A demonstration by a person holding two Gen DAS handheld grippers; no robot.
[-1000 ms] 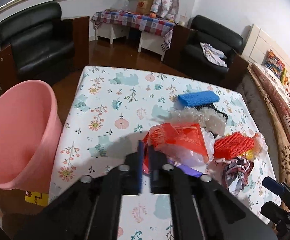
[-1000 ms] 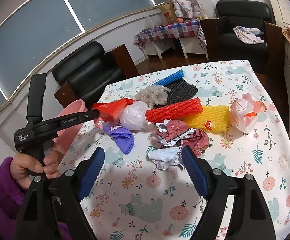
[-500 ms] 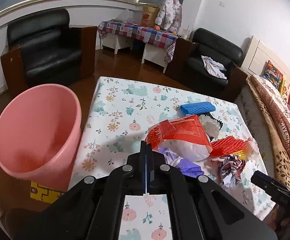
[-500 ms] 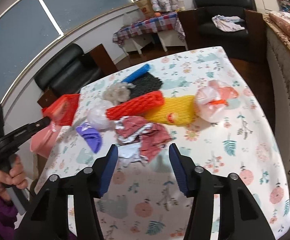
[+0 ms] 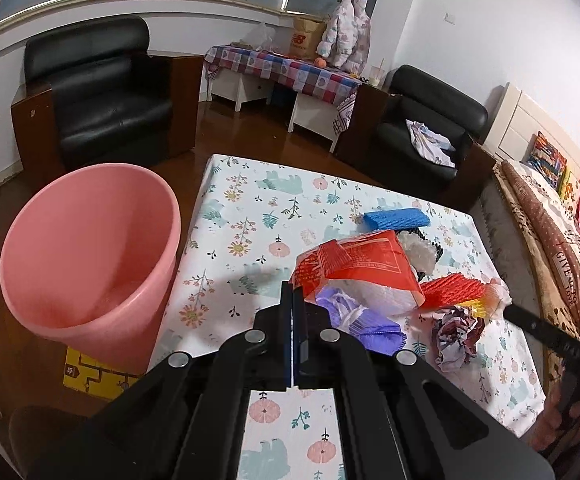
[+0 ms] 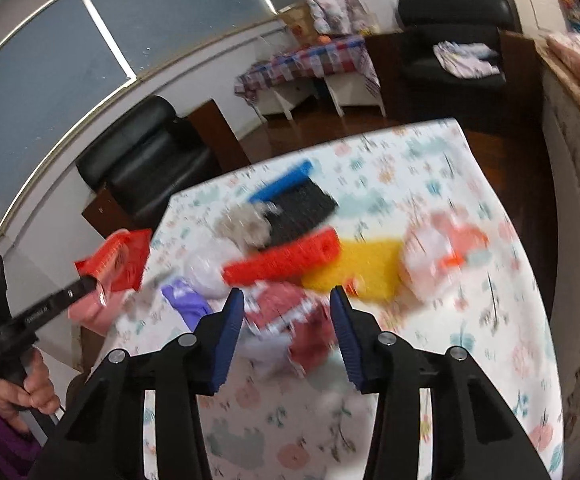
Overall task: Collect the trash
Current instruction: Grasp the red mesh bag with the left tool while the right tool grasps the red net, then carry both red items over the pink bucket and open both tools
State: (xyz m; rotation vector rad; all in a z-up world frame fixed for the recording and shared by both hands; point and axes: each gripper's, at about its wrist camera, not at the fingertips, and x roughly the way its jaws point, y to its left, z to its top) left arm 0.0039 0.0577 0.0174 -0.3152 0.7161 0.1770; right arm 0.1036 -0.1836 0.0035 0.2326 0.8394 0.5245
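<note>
Your left tool [image 5: 294, 300] clamps red plastic wrapper [image 5: 359, 266], now lifted off floral bench [image 5: 250, 216], beside pink plastic bin [image 5: 90, 248]. Your right tool [image 6: 288, 320], jaws narrowing, nothing gripped, straddles crumpled paper wad [image 6: 290, 312]. Next: bin drop.

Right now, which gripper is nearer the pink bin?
Left. The left gripper, shut on the red wrapper, is lifted next to the pink bin. The right gripper hangs over the crumpled paper mid-table, jaws closing.
</note>
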